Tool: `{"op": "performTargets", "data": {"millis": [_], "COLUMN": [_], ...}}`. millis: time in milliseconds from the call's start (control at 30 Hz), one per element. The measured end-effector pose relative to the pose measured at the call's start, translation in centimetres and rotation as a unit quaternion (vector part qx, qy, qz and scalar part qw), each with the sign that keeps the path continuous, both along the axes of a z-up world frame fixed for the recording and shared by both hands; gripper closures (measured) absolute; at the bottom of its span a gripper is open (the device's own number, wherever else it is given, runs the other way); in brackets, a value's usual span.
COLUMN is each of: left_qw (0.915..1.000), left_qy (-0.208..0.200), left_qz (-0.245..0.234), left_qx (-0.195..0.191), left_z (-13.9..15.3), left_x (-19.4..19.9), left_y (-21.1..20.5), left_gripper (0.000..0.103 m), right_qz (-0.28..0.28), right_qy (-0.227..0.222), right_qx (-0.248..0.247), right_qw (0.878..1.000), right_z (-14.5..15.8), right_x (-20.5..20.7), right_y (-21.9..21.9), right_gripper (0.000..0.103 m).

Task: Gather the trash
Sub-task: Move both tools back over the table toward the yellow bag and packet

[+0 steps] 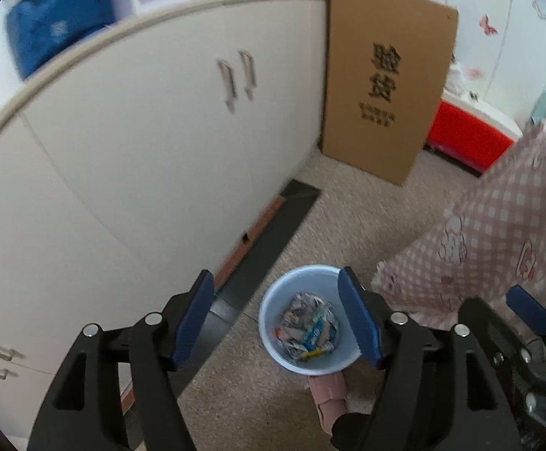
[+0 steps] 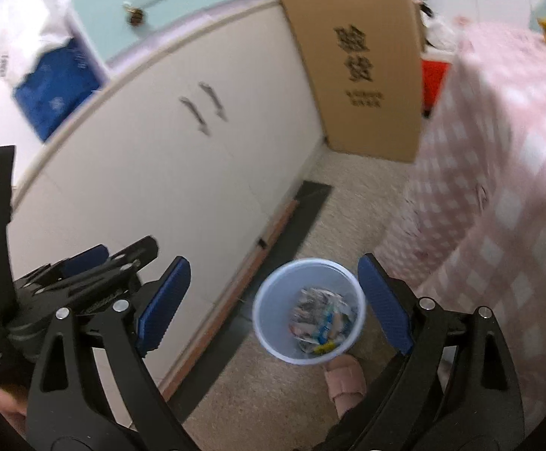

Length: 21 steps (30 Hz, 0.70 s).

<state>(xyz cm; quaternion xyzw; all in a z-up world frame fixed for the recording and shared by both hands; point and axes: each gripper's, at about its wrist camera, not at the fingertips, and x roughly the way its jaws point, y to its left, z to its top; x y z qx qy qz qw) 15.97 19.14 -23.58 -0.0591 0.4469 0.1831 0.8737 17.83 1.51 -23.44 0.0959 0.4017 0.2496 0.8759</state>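
Observation:
A light blue waste bin (image 1: 273,323) stands on the speckled floor below both grippers; it also shows in the right wrist view (image 2: 269,323). Crumpled wrappers and paper trash (image 1: 308,330) lie inside it, also seen in the right wrist view (image 2: 322,323). My left gripper (image 1: 276,319) is open and empty, high above the bin. My right gripper (image 2: 273,304) is open and empty, also above the bin. The left gripper's body (image 2: 85,270) shows at the left of the right wrist view, and one blue finger of the right gripper (image 1: 528,310) at the right of the left wrist view.
A white cabinet (image 1: 141,150) with metal handles runs along the left. A flat cardboard box (image 1: 382,82) leans at its end. A table with a pink checked cloth (image 2: 498,195) stands right. A pink-slippered foot (image 2: 344,379) is beside the bin. A red box (image 1: 464,135) sits behind.

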Motion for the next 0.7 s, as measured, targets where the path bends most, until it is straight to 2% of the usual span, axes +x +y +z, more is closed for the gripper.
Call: {"op": "performTargets", "data": {"millis": [167,333,500,567,700], "left_qw": [0.9981,0.9936,0.9893,0.9862,0.9793], "left_qy": [-0.057,-0.112,-0.134,-0.132,-0.121], "left_qz": [0.023,0.010,-0.051,-0.093,-0.158], "left_qx": [0.005,-0.013,-0.029,-0.036,-0.036], "left_z": [4.4,8.8,11.7,12.6,13.0], "left_x": [-1.8,-1.3,2.0,4.0,7.3], "left_y": [0.4,-1.7,-7.0,-10.2,-16.1], "left_gripper": [0.029,0.026,0.025,0.024,0.024], "right_qz": [-0.023,-0.067,-0.145,-0.182,-0.260], "right_qy": [-0.035,-0.049,-0.064,-0.066,-0.039], "right_qx": [0.026,0.047,0.032,0.022,-0.014], "right_qw": [0.999,0.995,0.987,0.981,0.965], "right_z": [4.9,8.8,11.0,11.4,10.9], "right_x": [-1.1,-0.7,0.7,1.1,3.0], "right_y": [-1.7,-6.7,-14.2,-17.3,-24.2], "right_gripper": [0.014,0.013,0.013,0.013,0.013]}}
